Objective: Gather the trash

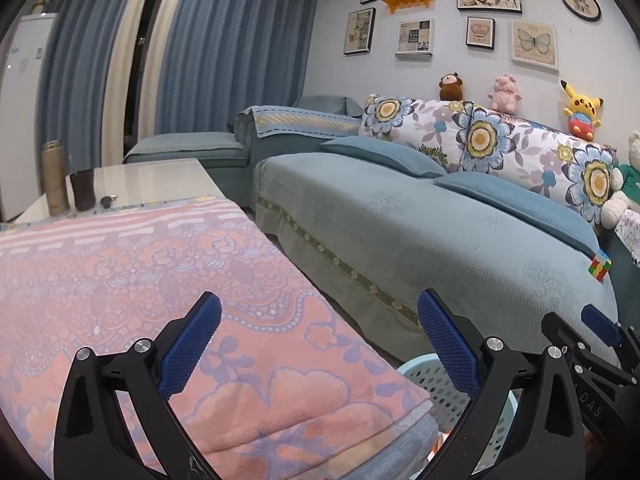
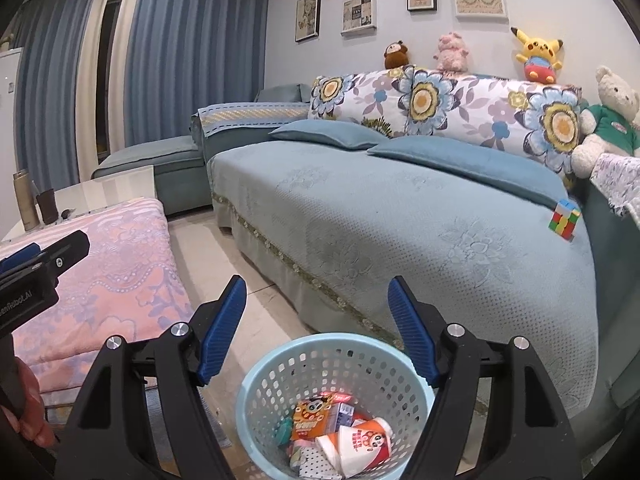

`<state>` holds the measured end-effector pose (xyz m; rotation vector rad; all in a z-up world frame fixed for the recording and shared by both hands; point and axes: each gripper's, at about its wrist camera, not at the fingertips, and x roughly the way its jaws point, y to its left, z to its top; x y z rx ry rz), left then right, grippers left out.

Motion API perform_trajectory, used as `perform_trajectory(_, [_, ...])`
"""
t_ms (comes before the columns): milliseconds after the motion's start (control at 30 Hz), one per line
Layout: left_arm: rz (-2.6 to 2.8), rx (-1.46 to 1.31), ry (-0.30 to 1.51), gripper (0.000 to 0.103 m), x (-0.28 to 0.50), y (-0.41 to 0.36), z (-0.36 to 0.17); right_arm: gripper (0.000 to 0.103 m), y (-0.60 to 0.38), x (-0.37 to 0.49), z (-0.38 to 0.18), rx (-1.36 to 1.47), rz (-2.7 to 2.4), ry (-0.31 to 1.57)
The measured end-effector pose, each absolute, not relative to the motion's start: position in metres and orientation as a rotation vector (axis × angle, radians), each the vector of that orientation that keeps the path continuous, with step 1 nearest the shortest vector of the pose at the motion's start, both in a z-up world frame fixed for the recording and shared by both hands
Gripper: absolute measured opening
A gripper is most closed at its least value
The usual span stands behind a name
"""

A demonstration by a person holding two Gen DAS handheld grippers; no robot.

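Note:
A light blue perforated waste basket (image 2: 280, 364) stands on the floor below my right gripper (image 2: 316, 332), which is open and empty above it. Inside lie several pieces of trash: an orange snack packet (image 2: 312, 418), a white paper cup (image 2: 360, 446) and small cartons. My left gripper (image 1: 320, 344) is open and empty, over the near corner of a table covered by a pink patterned blanket (image 1: 140, 288). The basket's rim (image 1: 420, 364) shows between its fingers. The left gripper also shows at the left edge of the right wrist view (image 2: 40, 256).
A blue-covered sofa (image 2: 400, 216) with floral cushions and plush toys fills the right side; a Rubik's cube (image 2: 564, 220) lies on its seat. A beige flask (image 1: 54, 178), a dark cup (image 1: 82, 190) and a small dark object stand at the table's far end. Curtains hang behind.

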<state>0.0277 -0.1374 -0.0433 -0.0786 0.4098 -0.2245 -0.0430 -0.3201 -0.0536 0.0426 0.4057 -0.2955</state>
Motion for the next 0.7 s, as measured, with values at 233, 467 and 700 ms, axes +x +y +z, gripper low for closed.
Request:
perform_trajectory(233, [-0.222,-0.069,0.403,0.095,0.0274,-0.1369,-0.0422,0.069,-0.3175,-0.0447,-0.0514,0.032,-0.298,0.386])
perform_trajectory(467, [-0.219,-0.051,0.393,0.095,0.0252,-0.1395,-0.0417,0.069,-0.3231,-0.0446,-0.0493,0.071,-0.289,0.394])
perform_trajectory(700, [-0.224,-0.045,0.405,0.095,0.0267,-0.1395,-0.0416,0.069,-0.3185,-0.0451,-0.0498,0.042,-0.284,0.393])
